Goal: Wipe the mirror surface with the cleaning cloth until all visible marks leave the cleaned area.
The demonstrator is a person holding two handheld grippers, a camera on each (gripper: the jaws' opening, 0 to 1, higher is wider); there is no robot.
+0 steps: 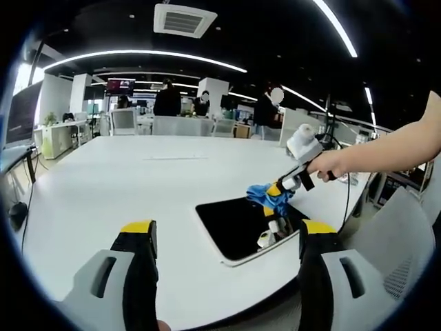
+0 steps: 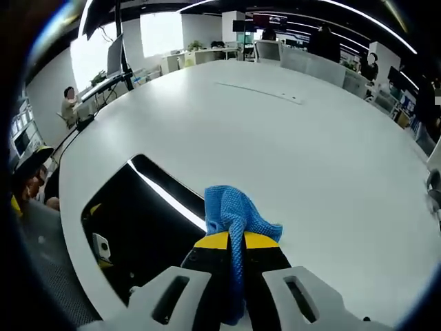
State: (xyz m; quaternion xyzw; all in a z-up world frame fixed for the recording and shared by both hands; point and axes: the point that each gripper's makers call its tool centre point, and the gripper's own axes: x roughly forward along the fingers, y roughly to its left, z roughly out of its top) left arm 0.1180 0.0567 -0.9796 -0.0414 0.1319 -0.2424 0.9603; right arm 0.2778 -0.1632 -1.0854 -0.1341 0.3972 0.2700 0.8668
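**A:** Left gripper view: what does the panel show?

**B:** A mirror (image 1: 241,226) lying flat on a white table (image 1: 124,186), close to the near edge. The left gripper (image 1: 224,238) hangs short of it with its jaws spread wide and nothing between them. The right gripper (image 1: 278,195) reaches in from the right, held in a hand (image 1: 327,164), and presses a blue cloth (image 1: 270,196) against the far right corner of the glass.

**A:** And the right gripper view?

**B:** The right gripper (image 2: 234,240) has its jaws clenched on the cloth (image 2: 234,210), which bunches up above the tips and trails down between them. The mirror (image 2: 138,227) lies to the left, a ceiling light reflected as a bright stripe across it. The cloth appears to sit at the mirror's edge where glass meets the table (image 2: 289,138).

**A:** How should these things handle?

**B:** The cloth looks soft, light and limp. It will fold rather than push, so a pinch on a gathered wad, as here, probably serves best. The mirror looks thin, stiff, smooth and breakable. It may slide under the stroke, and the free gripper could steady it by the rim rather than the face.

**A:** Are any marks visible?

**B:** At this size, it cannot be told.
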